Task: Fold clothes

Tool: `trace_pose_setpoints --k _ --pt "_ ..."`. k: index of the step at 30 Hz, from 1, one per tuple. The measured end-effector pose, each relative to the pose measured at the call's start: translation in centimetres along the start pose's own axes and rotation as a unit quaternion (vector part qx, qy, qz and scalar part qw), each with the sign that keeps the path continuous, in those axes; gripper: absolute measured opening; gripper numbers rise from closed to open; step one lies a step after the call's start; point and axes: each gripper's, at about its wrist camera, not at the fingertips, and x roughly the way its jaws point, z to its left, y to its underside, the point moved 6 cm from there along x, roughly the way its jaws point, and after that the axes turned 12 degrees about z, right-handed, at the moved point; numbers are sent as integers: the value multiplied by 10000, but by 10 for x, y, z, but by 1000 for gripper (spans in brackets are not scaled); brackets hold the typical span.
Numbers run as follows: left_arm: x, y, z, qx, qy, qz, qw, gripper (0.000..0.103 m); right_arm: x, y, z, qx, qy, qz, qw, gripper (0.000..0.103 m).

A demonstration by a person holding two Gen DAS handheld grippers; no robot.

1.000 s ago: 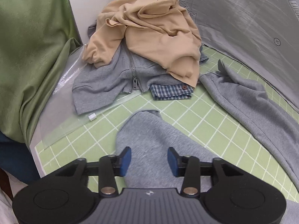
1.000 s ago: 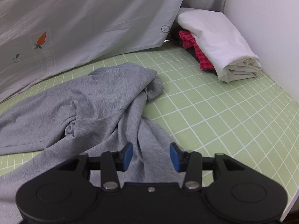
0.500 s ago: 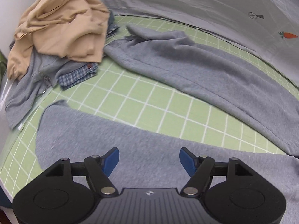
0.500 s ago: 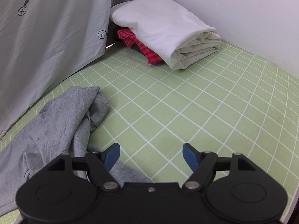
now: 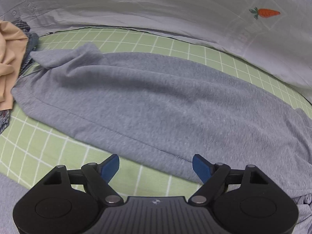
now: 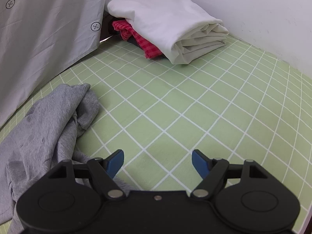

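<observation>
Both hand-held grippers hover with blue-tipped jaws spread wide and holding nothing above a green grid-patterned mat (image 6: 175, 105). The left gripper (image 5: 156, 165) faces a long grey sweatpants leg (image 5: 156, 101) stretched flat across the mat, its near seam just ahead of the fingertips. At the left edge, a tan garment (image 5: 9, 62) lies over a blue plaid shirt (image 5: 29, 44). A pale grey sheet printed with a carrot (image 5: 265, 12) drapes behind. The right gripper (image 6: 158, 163) hangs over bare mat, with the bunched end of the grey sweatpants (image 6: 48, 120) lying to its left. Against the white wall (image 6: 253, 9), a folded white cloth (image 6: 167, 25) rests atop a red checked garment (image 6: 136, 37).
</observation>
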Motion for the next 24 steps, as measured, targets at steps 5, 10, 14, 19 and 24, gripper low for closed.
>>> trace_pose_setpoints --k 5,10,14,19,24 --pt "19 -3 -20 211 -159 123 9996 82 6 -2 -1 108 96 65 9999 77" --pt "16 0 -26 444 -215 -108 9987 65 6 -1 0 101 222 80 9997 77" --pt "11 0 -33 666 -117 -297 9973 5 6 0 3 -33 366 80 9993 77" --pt "-12 -9 -7 270 37 -606 9978 4 -1 1 11 -143 333 8 9993 77" --pt "-78 -23 62 -418 -191 -1429 9887 4 -6 3 20 -295 291 -53 9991 77"
